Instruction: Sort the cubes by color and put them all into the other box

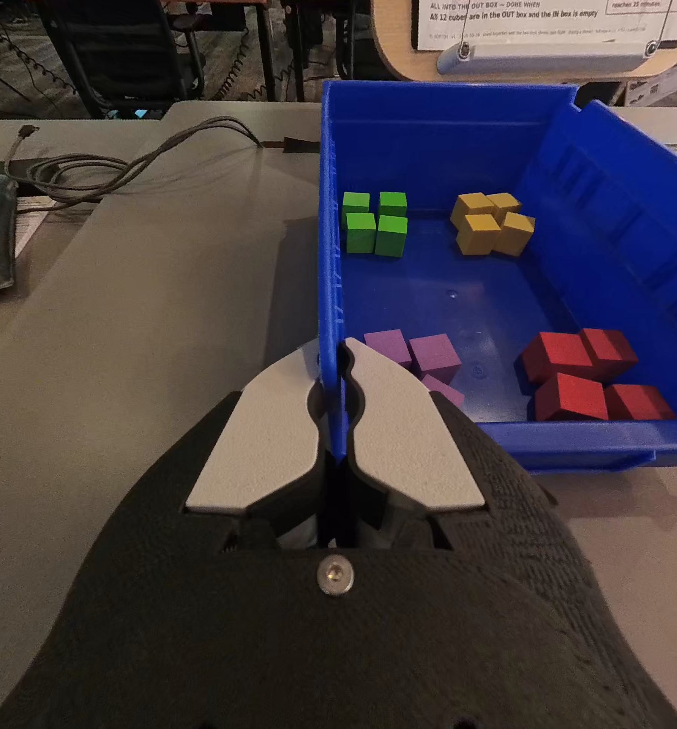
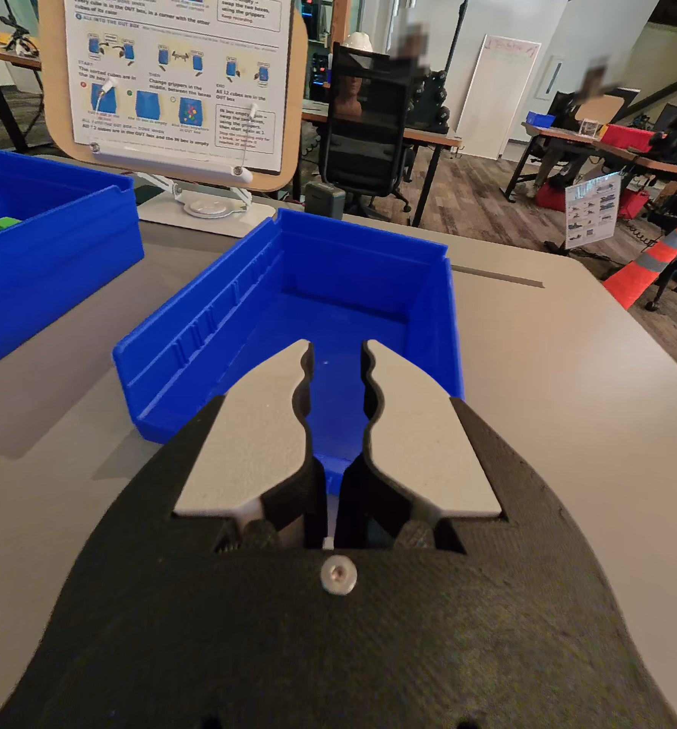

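**Left gripper** (image 1: 331, 355): fingers pressed together on the left wall of the blue bin with sorted cubes (image 1: 439, 118), one finger outside the wall, one inside, at the near left corner, lower centre of the left wrist view.

**Contents of that bin:** green cubes (image 1: 374, 223), four, far left corner; yellow cubes (image 1: 490, 223), four, upper middle of the bin floor; purple cubes (image 1: 415, 353), three visible, just beside the inner finger (image 1: 400, 418), contact not discernible; red cubes (image 1: 589, 374), four, near right corner.

**Right gripper** (image 2: 336, 347): fingers apart, nothing between them, hovering over the near end of the empty blue bin (image 2: 439, 300), centre of the right wrist view. Whether the fingertips touch the bin cannot be told.

**Surroundings:** grey table (image 2: 546, 394); instruction sheet on a wooden stand (image 2: 171, 79), upper left of the right wrist view; coiled cable (image 1: 92, 173), upper left of the left wrist view; orange traffic cone (image 2: 660, 256), right edge.

**Risks, judged:**
- A thin-wall pinch at one corner may slip, or twist the bin if pulled or lifted.
- Tilting or jerking would slide the colour groups together.
- The inner finger crowds the purple cubes and may nudge them.
- The right fingers, if lowered, may strike the front lip of the empty bin and shove it.
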The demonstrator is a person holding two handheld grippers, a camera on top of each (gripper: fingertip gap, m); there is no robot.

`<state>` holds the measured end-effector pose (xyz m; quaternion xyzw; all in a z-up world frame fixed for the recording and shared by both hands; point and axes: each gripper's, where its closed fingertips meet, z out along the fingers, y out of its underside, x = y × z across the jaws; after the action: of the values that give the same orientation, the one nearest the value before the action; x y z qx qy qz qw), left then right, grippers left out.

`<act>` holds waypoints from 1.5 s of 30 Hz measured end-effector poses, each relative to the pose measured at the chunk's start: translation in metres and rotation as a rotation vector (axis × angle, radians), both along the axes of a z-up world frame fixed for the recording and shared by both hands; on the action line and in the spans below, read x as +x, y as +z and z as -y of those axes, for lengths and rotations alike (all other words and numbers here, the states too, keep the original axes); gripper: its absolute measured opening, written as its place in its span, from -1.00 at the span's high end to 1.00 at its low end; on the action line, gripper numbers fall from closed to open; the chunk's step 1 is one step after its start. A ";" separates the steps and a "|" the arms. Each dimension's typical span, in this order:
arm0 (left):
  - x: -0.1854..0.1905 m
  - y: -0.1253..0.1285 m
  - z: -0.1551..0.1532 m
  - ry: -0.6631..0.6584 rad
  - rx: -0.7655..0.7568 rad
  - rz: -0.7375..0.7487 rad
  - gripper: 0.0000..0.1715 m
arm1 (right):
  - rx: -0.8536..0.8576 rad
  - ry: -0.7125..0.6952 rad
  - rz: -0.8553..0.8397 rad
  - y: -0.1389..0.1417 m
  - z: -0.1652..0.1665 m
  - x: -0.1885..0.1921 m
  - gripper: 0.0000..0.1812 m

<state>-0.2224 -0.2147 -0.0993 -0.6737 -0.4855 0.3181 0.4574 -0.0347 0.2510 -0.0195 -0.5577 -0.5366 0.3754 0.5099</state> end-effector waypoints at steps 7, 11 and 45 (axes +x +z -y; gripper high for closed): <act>0.002 0.000 0.005 -0.016 -0.010 -0.006 0.95 | -0.063 0.023 0.012 -0.018 0.053 -0.003 0.91; 0.000 0.000 0.009 -0.030 -0.007 0.006 0.95 | -0.108 0.106 -0.016 -0.021 0.098 -0.008 0.59; 0.031 0.000 0.011 0.040 0.042 -0.001 0.96 | -0.036 0.052 0.171 -0.073 0.119 -0.054 0.89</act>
<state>-0.1912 -0.2255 -0.0990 -0.6540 -0.5052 0.3173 0.4651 -0.0884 0.1322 -0.0924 -0.5827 -0.5858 0.3492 0.4419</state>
